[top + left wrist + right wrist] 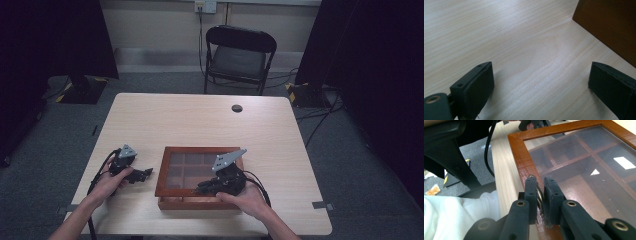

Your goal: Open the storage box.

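Two grippers were in play. High view: the left gripper (pixel 145 173) lay on the table (pixel 200 120) at about 9 o'clock from the wooden box (pixel 162 172), near it but apart. The right gripper (pixel 202 189) sat over the box's near edge, at 6 o'clock on the frame, with the hand (pixel 245 200) behind it. The box was by the table's near edge, lid down and flat.

Left gripper view: jaws stood wide, nothing between them, bare table under them, and the box's brown side wall (pixel 611 27) was at 2 o'clock.

Right gripper view: jaws were nearly together, pinched on a small metal knob or latch (pixel 539 195) at the lid's near rail (pixel 521 162). Exact shape too hidden to call. Through the glass pane (pixel 584 170) the box showed wooden dividers forming several compartments. No items visible in them; the bright patches looked like reflections.

My read: the step was lifting the lid by that knob. To do it well, keep the pinch square on the metal, pull up and swing toward 12 o'clock along the hinge arc, not straight back, or the box slides. The left gripper should brace the box's 9 o'clock wall first. Slip risk looked high on such a small grip.
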Demonstrator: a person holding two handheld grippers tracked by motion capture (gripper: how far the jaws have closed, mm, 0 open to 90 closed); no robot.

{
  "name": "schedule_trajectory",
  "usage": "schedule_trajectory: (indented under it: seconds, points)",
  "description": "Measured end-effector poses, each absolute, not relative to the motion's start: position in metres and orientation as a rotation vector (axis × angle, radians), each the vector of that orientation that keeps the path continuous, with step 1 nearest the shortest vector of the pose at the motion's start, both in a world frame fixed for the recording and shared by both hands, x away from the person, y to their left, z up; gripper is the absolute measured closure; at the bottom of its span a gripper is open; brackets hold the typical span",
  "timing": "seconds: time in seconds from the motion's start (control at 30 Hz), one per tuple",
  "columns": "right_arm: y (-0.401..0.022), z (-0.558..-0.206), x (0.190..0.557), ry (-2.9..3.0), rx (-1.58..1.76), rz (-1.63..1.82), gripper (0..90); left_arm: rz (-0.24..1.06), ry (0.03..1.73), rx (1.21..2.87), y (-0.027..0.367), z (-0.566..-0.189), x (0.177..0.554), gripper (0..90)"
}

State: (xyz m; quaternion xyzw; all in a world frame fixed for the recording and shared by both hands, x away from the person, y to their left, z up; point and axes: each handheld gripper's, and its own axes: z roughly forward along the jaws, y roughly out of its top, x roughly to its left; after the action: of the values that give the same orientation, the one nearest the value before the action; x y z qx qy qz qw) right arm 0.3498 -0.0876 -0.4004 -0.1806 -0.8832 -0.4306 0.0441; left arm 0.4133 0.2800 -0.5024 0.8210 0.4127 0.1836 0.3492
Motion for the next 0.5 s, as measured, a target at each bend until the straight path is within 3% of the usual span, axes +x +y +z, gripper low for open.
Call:
schedule_trajectory:
  seconds: [0.5]
  points:
    - [-0.089,-0.385,0.354,-2.695,-0.561,-1.345,81.7,0.467,1.075,2.125,0.28,-0.502,0.413,5.6]
